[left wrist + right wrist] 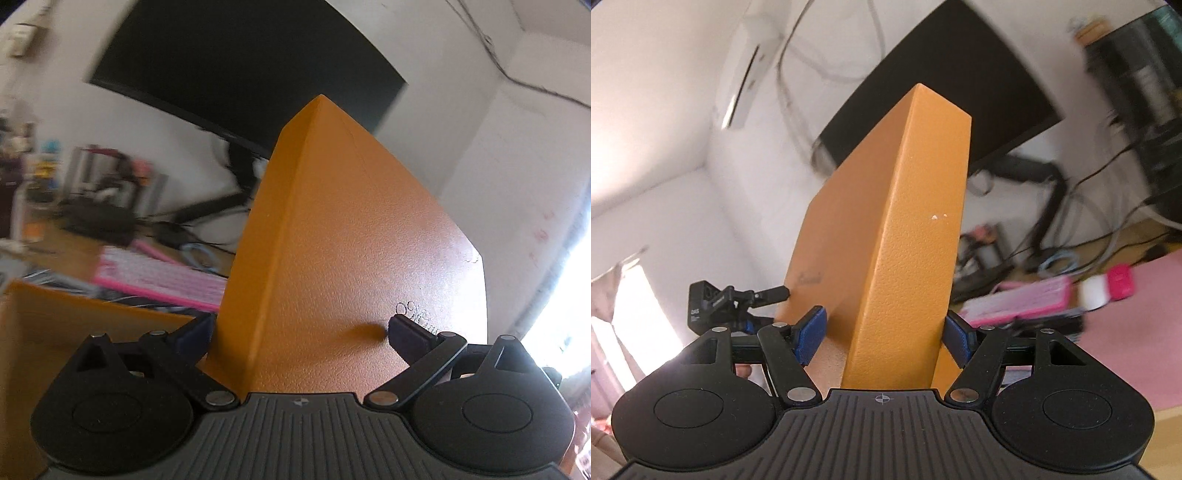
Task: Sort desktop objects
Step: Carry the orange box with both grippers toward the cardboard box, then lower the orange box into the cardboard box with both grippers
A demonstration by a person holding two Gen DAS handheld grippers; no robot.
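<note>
An orange box lid with a pebbled surface is lifted and tilted up in the air. My left gripper is shut on one edge of it, its blue pads pressed on both faces. My right gripper is shut on the opposite edge of the same lid. The left gripper shows in the right wrist view, clamped at the lid's far side. An orange box base sits below at the left in the left wrist view.
A black monitor on an arm stands behind. A pink keyboard lies on the wooden desk, also in the right wrist view, with a pink mat, a white and pink object, cables and cluttered shelves.
</note>
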